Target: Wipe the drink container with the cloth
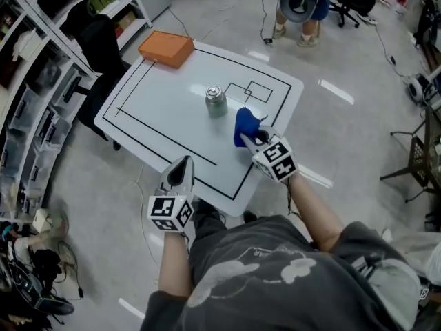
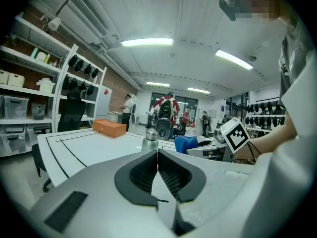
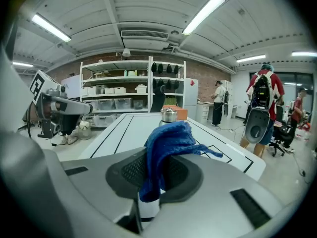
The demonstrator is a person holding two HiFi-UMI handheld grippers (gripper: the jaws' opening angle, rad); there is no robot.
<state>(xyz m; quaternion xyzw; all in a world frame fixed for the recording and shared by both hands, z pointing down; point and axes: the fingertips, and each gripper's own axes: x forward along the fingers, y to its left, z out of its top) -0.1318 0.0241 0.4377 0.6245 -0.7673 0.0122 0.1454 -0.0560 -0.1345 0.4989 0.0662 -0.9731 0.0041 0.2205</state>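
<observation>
A small metal drink container (image 1: 216,101) with a silver lid stands upright near the middle of the white table (image 1: 158,102). My right gripper (image 1: 249,138) is shut on a blue cloth (image 1: 246,125), held just to the right of the container and apart from it. In the right gripper view the blue cloth (image 3: 166,145) hangs bunched between the jaws, with the container (image 3: 169,116) behind it. My left gripper (image 1: 183,169) is shut and empty at the table's near edge. In the left gripper view the container (image 2: 150,140) and the cloth (image 2: 185,144) stand ahead.
An orange box (image 1: 166,48) lies at the table's far left corner. Black lines mark the tabletop. Shelving (image 1: 41,61) and a black chair (image 1: 103,54) stand to the left. A person (image 1: 303,5) stands beyond the table, with cables on the floor.
</observation>
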